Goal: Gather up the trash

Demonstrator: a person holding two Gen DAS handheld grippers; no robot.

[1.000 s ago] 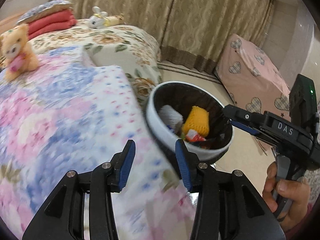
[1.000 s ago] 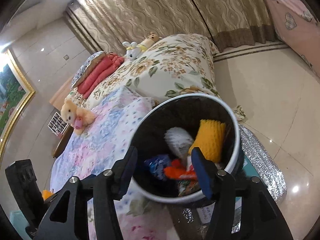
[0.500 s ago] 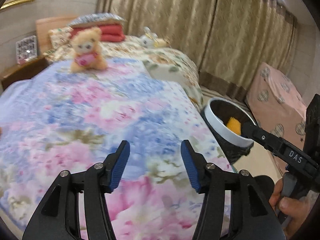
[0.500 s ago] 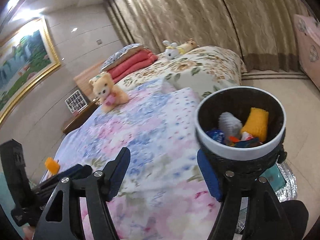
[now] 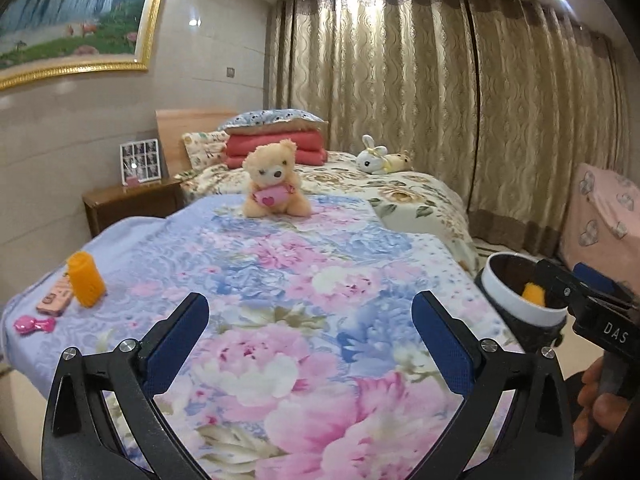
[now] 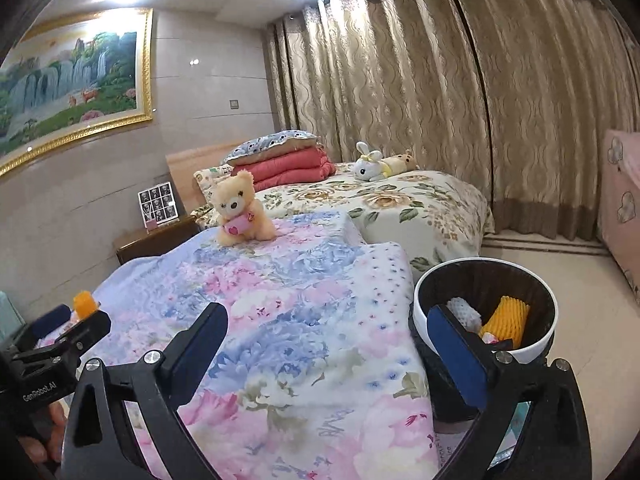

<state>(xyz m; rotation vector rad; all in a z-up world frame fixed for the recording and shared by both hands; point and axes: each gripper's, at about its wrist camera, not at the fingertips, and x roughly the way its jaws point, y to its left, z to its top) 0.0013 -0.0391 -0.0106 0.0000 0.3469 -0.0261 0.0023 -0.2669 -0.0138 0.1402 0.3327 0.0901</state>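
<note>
A white-rimmed black trash bin [image 6: 516, 354] stands on the floor at the bed's right side, holding yellow foam netting [image 6: 506, 318], white netting and wrappers. It also shows in the left wrist view [image 5: 516, 298]. An orange foam roll [image 5: 85, 278], a pink packet [image 5: 56, 300] and a small magenta item [image 5: 34, 325] lie on the floral blanket's left edge. My left gripper [image 5: 310, 334] is open and empty above the blanket. My right gripper [image 6: 326, 338] is open and empty, next to the bin.
A teddy bear [image 5: 274, 180] sits mid-bed on the floral blanket [image 5: 304, 264]. Folded red quilts [image 5: 276, 146] and plush toys [image 5: 380, 156] lie at the head. A wooden nightstand [image 5: 132, 202] stands left. Curtains and a pink covered box [image 5: 604, 208] are on the right.
Both grippers pulled back from the bin and lifted, now looking level across the bed. Both jaws stand wider apart. The items at the blanket's left edge came into view.
</note>
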